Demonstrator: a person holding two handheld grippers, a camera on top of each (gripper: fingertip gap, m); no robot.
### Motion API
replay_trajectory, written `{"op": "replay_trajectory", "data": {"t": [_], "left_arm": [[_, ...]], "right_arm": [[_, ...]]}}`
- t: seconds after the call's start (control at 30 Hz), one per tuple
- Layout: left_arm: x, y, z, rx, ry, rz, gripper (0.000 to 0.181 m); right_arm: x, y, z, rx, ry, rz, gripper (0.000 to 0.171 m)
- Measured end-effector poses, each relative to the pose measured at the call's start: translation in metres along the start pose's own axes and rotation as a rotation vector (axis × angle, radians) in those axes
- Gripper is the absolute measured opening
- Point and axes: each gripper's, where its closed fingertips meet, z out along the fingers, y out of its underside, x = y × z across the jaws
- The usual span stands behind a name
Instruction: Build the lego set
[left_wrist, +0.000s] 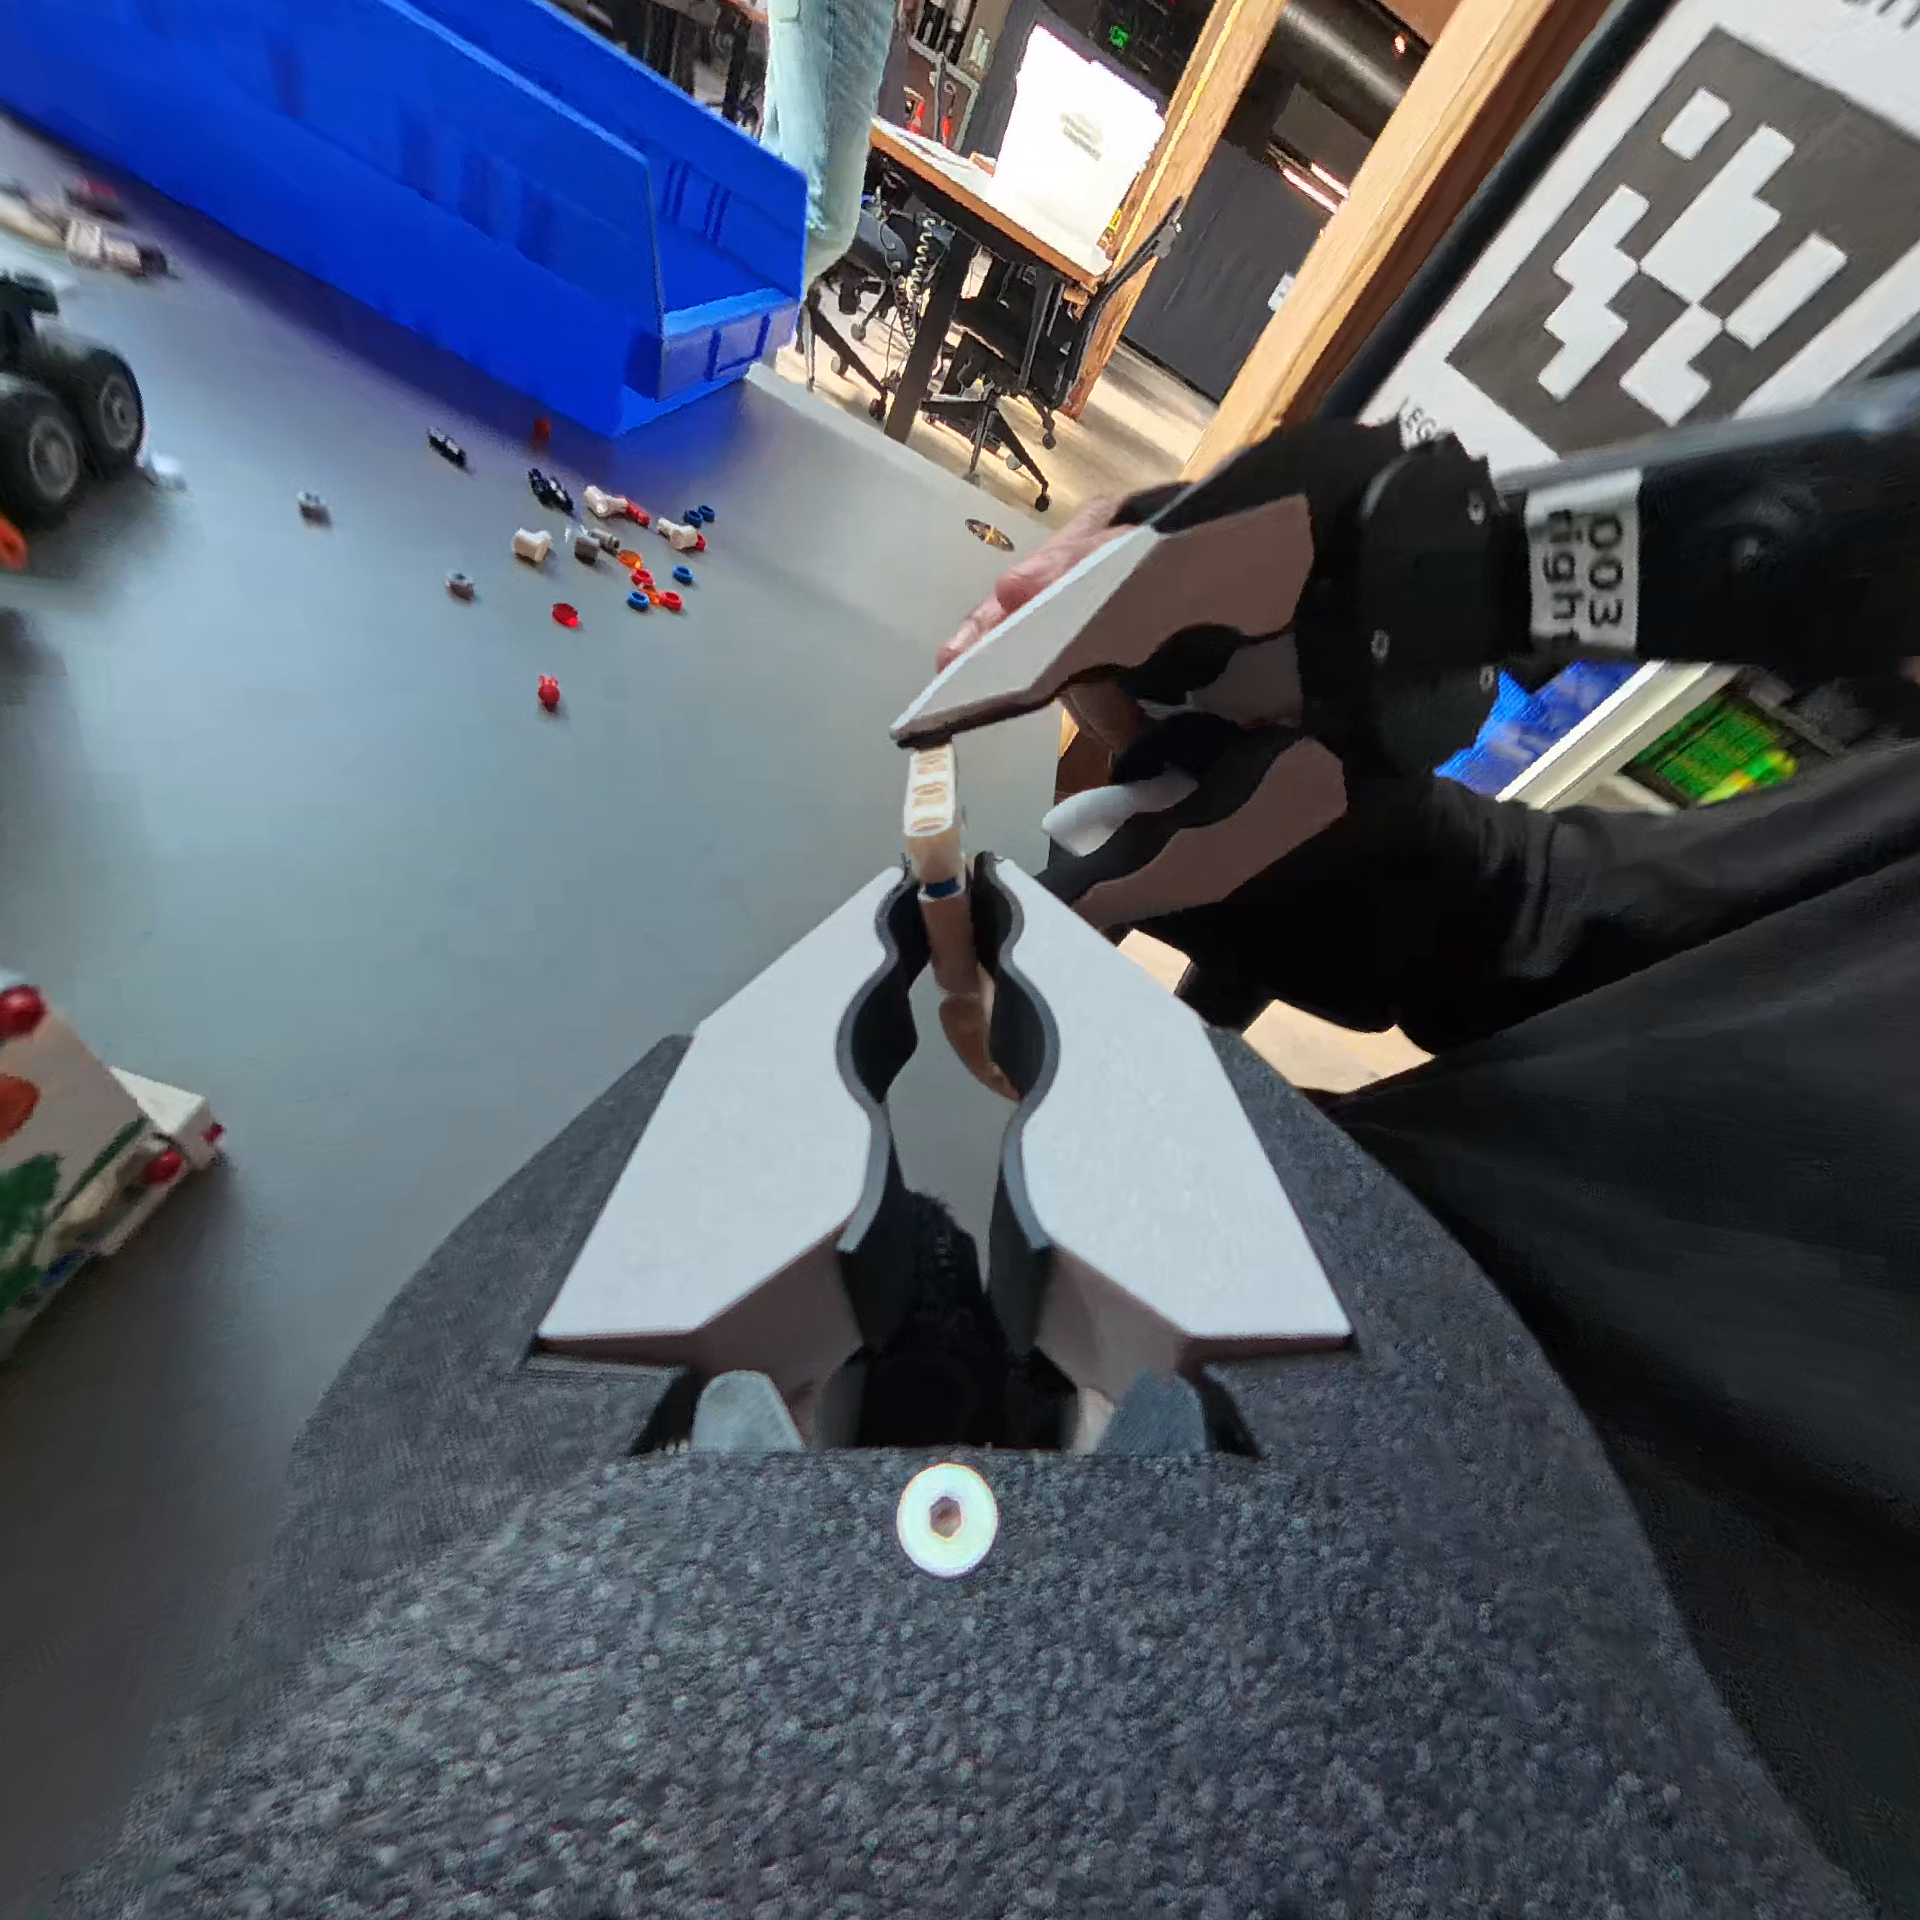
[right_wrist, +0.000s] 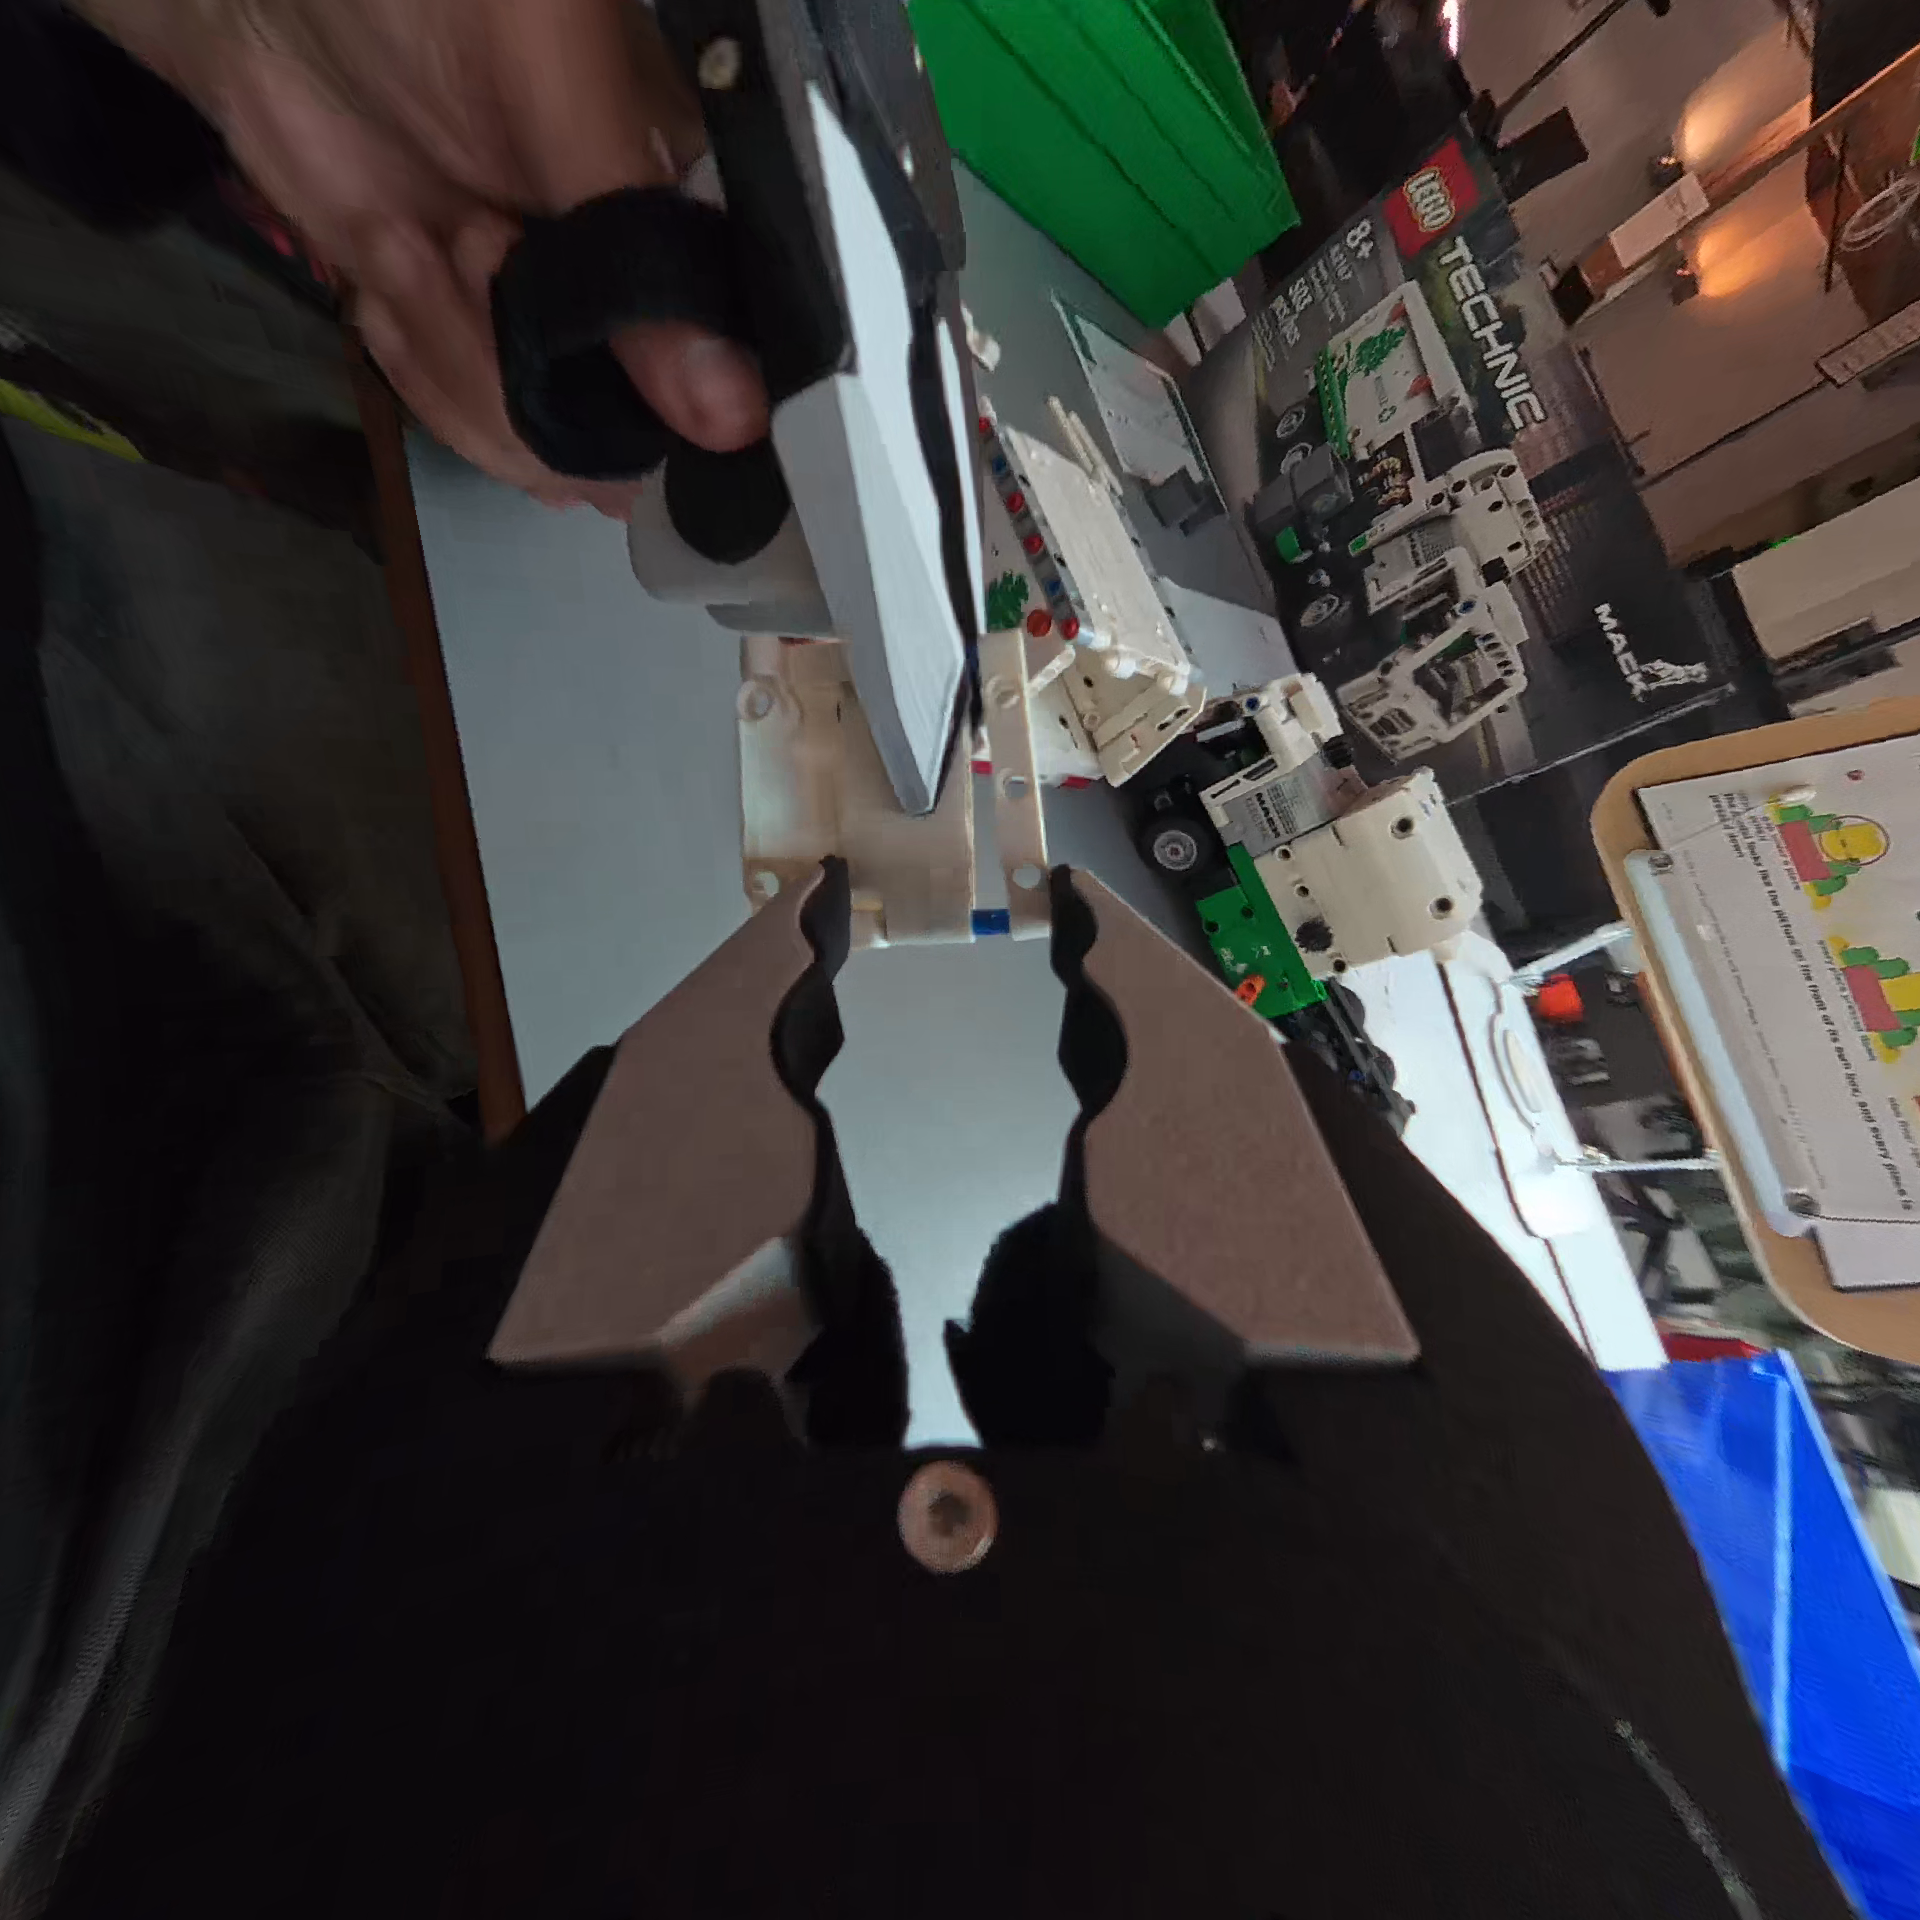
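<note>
A white lego assembly (left_wrist: 930, 800) with a blue pin end is held in the air between both grippers. My left gripper (left_wrist: 940, 878) is shut on its lower end, jaws almost together. My right gripper (left_wrist: 987, 805) comes in from the right, and its upper fingertip touches the top of the piece. In the right wrist view my right gripper (right_wrist: 945, 883) has the white assembly (right_wrist: 914, 883) filling the gap between its tips, so it is shut on it. My left gripper (right_wrist: 935, 790) reaches down onto the same piece from above, held by a hand.
A blue bin (left_wrist: 468, 187) stands at the back left of the grey table. Small loose pieces (left_wrist: 613, 561) lie scattered near it. A black-wheeled chassis (left_wrist: 52, 416) and a white truck body (left_wrist: 62, 1164) sit at the left. A partly built truck (right_wrist: 1340, 852), the set box (right_wrist: 1455, 416) and a green bin (right_wrist: 1101, 135) lie beyond. Both grippers' tips are close together, under 4 cm apart.
</note>
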Motion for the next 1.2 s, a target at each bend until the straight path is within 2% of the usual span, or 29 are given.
{"op": "replay_trajectory", "data": {"t": [0.07, 0.13, 0.17, 0.2, 0.3, 0.37, 0.43, 0.63, 0.73, 0.83, 0.97, 1.03, 1.1, 1.2], "left_arm": [[0.011, -0.001, -0.004, -0.011, -0.013, 0.210, 0.005], [0.024, -0.007, -0.008, 0.035, -0.009, 0.399, 0.005], [0.025, -0.008, -0.009, 0.036, -0.024, 0.441, 0.005], [0.024, -0.005, -0.008, 0.017, -0.033, 0.472, 0.005], [0.026, -0.005, -0.008, 0.064, -0.031, 0.550, 0.005], [0.041, -0.014, -0.011, 0.175, 0.054, 0.519, 0.005], [0.044, -0.020, -0.011, 0.229, 0.087, 0.457, 0.005], [0.047, -0.043, -0.021, 0.410, 0.177, 0.225, 0.005], [0.044, -0.036, -0.020, 0.342, 0.163, 0.234, 0.005], [0.037, -0.028, -0.014, 0.243, 0.098, 0.272, 0.007], [0.036, -0.039, -0.014, 0.347, 0.097, 0.181, 0.005], [0.038, -0.047, -0.015, 0.454, 0.125, 0.075, 0.004], [0.042, -0.052, -0.013, 0.542, 0.144, 0.015, 0.004], [0.050, -0.053, -0.008, 0.567, 0.155, -0.011, 0.004]], "right_arm": [[0.005, -0.013, -0.016, 0.124, -0.060, 0.126, 0.027], [0.002, -0.020, -0.030, 0.223, -0.232, 0.319, 0.033], [-0.002, -0.017, -0.031, 0.224, -0.312, 0.393, 0.042], [-0.006, -0.015, -0.030, 0.223, -0.356, 0.421, 0.043], [-0.020, -0.009, -0.022, 0.199, -0.369, 0.346, 0.028], [-0.024, -0.010, -0.015, 0.189, -0.361, 0.337, 0.028], [-0.024, -0.023, -0.017, 0.294, -0.378, 0.392, 0.024], [-0.005, -0.048, -0.033, 0.594, -0.530, 0.756, 0.013], [-0.002, -0.047, -0.037, 0.574, -0.583, 0.798, 0.012], [0.009, -0.039, -0.040, 0.548, -0.559, 0.817, 0.010], [0.025, -0.047, -0.043, 0.666, -0.496, 0.917, 0.012], [0.035, -0.057, -0.046, 0.788, -0.446, 0.984, 0.018], [0.044, -0.062, -0.050, 0.898, -0.401, 1.066, 0.013], [0.048, -0.068, -0.057, 0.984, -0.387, 1.116, 0.014]]}}
